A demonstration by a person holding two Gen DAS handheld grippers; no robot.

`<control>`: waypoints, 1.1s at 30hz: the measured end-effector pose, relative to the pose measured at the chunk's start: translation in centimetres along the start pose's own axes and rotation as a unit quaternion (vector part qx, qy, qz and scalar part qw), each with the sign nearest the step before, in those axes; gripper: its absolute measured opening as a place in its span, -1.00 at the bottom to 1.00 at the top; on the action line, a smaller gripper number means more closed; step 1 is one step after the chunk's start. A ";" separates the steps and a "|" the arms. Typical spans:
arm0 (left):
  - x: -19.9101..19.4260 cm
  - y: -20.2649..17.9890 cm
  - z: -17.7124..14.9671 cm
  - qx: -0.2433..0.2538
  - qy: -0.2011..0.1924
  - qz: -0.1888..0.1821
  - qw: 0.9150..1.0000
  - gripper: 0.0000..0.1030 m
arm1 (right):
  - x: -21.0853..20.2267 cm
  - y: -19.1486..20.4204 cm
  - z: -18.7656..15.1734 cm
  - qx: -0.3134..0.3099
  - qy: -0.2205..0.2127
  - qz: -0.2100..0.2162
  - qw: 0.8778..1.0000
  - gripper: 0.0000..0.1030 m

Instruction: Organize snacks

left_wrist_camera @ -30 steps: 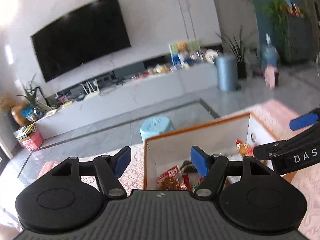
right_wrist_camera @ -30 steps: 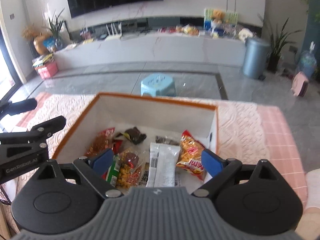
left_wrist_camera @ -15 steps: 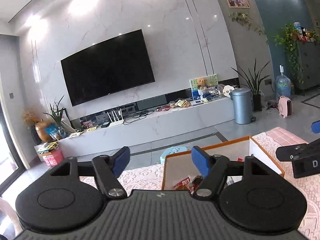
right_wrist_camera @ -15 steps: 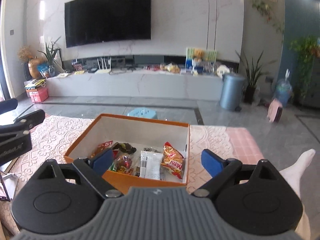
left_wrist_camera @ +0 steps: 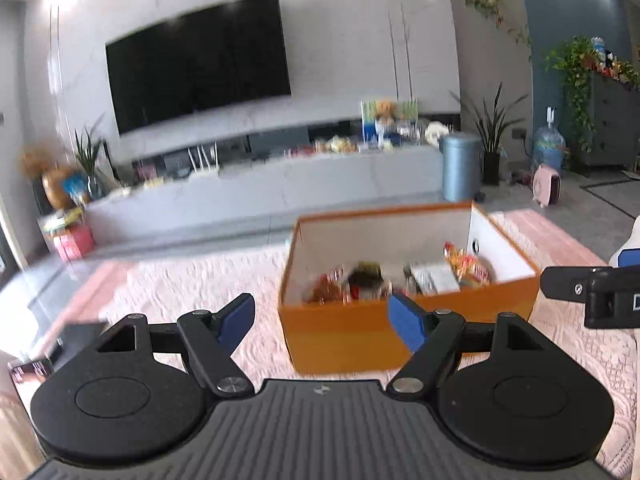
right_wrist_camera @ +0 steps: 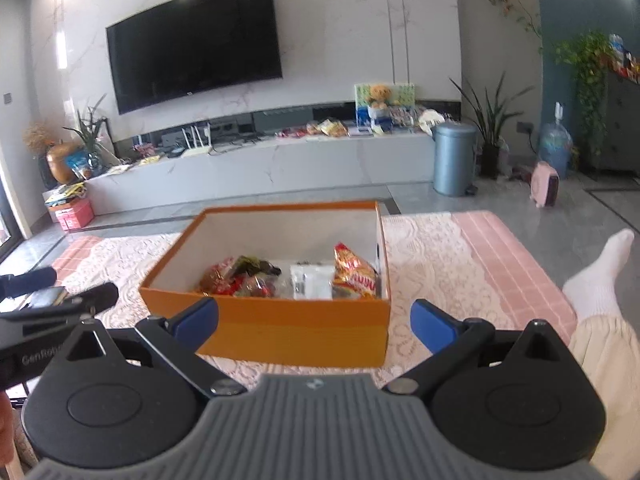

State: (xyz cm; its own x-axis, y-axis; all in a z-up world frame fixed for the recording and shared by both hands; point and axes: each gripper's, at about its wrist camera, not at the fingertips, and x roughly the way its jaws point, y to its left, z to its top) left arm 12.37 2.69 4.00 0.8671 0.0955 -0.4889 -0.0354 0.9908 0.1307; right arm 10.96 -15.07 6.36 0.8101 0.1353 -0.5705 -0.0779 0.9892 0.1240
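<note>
Black gripper (right_wrist_camera: 314, 322), blue pads (right_wrist_camera: 432, 325), white sock (right_wrist_camera: 600, 268)

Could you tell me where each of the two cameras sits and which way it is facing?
Left wrist: on the left gripper, looking forward over the orange box toward the TV wall; its open fingers show, the right gripper at right.
Right wrist: on the right gripper, facing the box head-on; open fingers, the left gripper, a socked foot.
Shared: box, snacks, TV.

Bright daylit room, ceiling-light glare, fisheye-bent edges; left wrist view motion-blurred
</note>
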 end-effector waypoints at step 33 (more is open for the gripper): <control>1.6 0.9 -2.1 -0.019 0.064 0.013 0.998 0.73 | 3.5 1.0 -1.9 -0.028 0.029 -0.012 0.999 0.93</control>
State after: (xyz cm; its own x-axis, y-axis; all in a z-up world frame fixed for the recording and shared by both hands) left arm 12.71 3.92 1.52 0.7956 0.1307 -0.5915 -0.0784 0.9905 0.1134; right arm 12.55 -13.46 2.94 0.7776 0.1132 -0.6185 -0.0932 0.9935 0.0647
